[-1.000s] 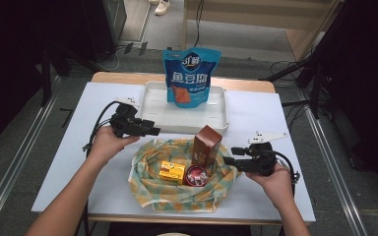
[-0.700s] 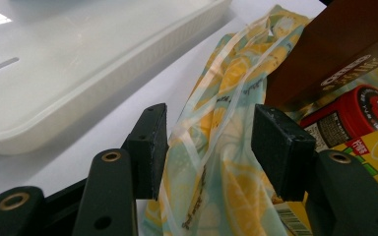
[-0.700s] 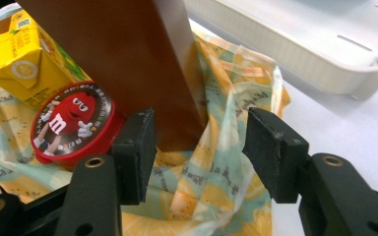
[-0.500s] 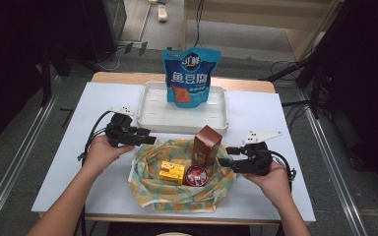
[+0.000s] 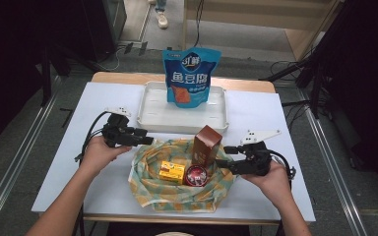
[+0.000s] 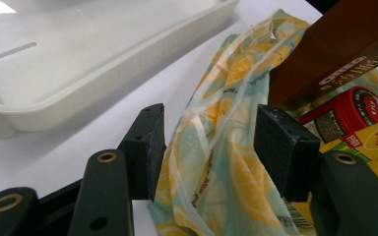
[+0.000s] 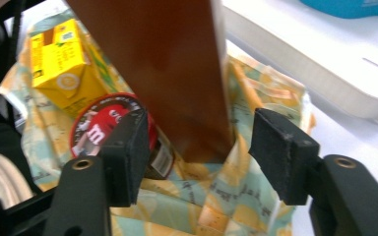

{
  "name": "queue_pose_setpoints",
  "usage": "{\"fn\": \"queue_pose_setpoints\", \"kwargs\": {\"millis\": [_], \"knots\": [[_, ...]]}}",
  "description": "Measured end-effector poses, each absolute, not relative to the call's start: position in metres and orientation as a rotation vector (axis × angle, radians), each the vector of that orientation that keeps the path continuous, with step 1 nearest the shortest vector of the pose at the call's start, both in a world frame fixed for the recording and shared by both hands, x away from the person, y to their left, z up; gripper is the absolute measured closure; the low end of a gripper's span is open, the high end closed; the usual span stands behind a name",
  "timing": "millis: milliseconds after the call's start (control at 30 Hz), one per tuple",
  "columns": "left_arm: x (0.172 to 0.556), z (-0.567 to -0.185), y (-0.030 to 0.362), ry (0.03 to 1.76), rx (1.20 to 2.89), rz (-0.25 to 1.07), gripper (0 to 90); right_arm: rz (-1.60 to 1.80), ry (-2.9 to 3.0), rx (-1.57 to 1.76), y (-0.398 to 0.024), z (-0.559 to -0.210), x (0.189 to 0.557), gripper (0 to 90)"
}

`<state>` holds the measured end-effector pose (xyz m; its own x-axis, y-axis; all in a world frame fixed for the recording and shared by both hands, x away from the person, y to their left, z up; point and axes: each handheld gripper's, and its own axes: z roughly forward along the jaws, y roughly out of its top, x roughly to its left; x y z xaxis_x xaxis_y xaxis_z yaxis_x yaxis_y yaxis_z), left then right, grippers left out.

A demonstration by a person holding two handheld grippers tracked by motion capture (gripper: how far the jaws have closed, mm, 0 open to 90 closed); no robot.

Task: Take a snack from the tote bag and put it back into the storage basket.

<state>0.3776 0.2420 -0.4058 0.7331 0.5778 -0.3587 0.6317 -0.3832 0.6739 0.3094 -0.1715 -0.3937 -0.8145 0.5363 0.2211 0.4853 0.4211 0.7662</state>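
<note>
Both tools just spread wider, left tool (image 5: 145, 141) straddling cloth (image 5: 177, 194); right tool (image 5: 221, 163) straddling brown box (image 5: 206, 146)

The table (image 5: 69, 162) has a pale blue-white top with a wooden edge along its far side. A white tray (image 5: 152, 110) lies at the far centre. A lemon-patterned cloth (image 5: 150, 189) lies at the near centre, just in front of the tray.

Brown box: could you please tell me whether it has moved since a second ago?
No. The brown box stands where it did, its top just short of the white tray's front rim.
</note>
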Motion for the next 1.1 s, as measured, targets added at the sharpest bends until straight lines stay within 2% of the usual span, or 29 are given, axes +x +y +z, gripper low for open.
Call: {"fn": "queue_pose_setpoints", "kwargs": {"millis": [200, 633, 1100], "knots": [[0.376, -0.403, 0.240, 0.892, 2.089, -0.085, 45.2, 1.382, 2.615, 0.896, -0.167, -0.392, 0.309, 29.8], [0.375, -0.398, 0.246, 0.899, 2.071, -0.062, 44.0, 1.390, 2.586, 0.889, -0.157, -0.384, 0.305, 21.1], [0.375, -0.399, 0.247, 0.903, 2.074, -0.062, 43.8, 1.382, 2.543, 0.915, -0.139, -0.372, 0.312, 19.4]]}}
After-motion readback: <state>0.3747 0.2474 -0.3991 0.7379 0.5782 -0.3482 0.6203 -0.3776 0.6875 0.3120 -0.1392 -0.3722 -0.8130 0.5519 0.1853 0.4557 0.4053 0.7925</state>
